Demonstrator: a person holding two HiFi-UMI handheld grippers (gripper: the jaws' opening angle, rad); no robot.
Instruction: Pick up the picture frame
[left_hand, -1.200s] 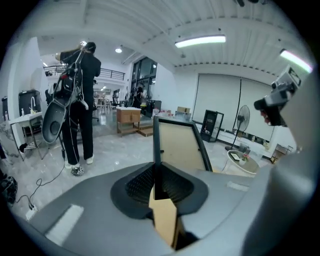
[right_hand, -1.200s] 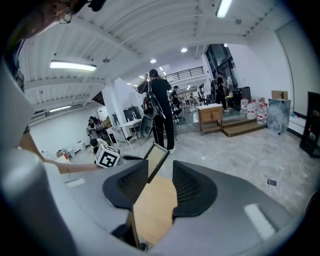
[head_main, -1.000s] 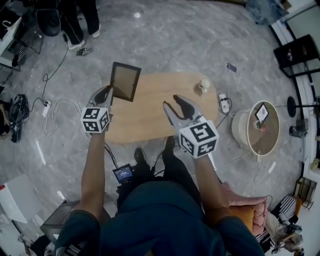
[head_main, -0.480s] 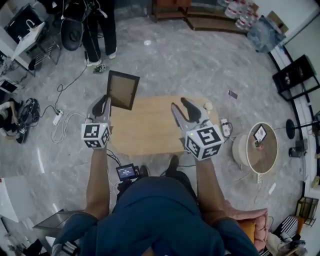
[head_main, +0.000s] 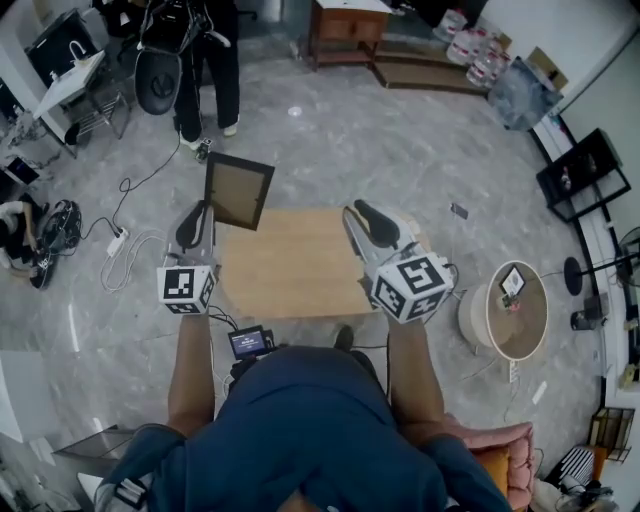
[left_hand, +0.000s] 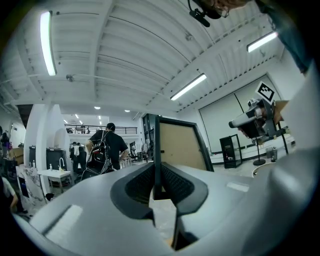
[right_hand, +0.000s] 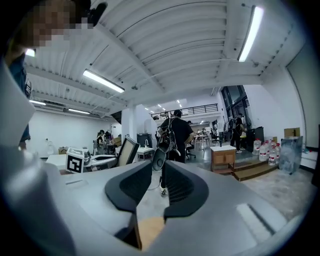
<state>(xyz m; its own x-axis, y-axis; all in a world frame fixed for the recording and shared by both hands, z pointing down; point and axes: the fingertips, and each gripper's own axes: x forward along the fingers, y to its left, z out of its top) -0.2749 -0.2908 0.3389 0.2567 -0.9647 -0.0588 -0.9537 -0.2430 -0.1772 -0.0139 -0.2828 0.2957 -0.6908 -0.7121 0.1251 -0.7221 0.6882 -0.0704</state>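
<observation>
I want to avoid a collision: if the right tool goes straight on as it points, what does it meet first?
Nothing near: for the right tool the way looks free. Far off, a person in black seems in line; depth unclear.

the picture frame (head_main: 238, 190) had a black border around a tan-brown panel. the left gripper (head_main: 204, 207) and the right gripper (head_main: 357, 213) were grey with black pads (left_hand: 137, 186); their cubes (head_main: 186, 288) were white with black square markers. the table (head_main: 300, 270) was light wood, the floor (head_main: 400, 140) grey marble with pale veins.
</observation>
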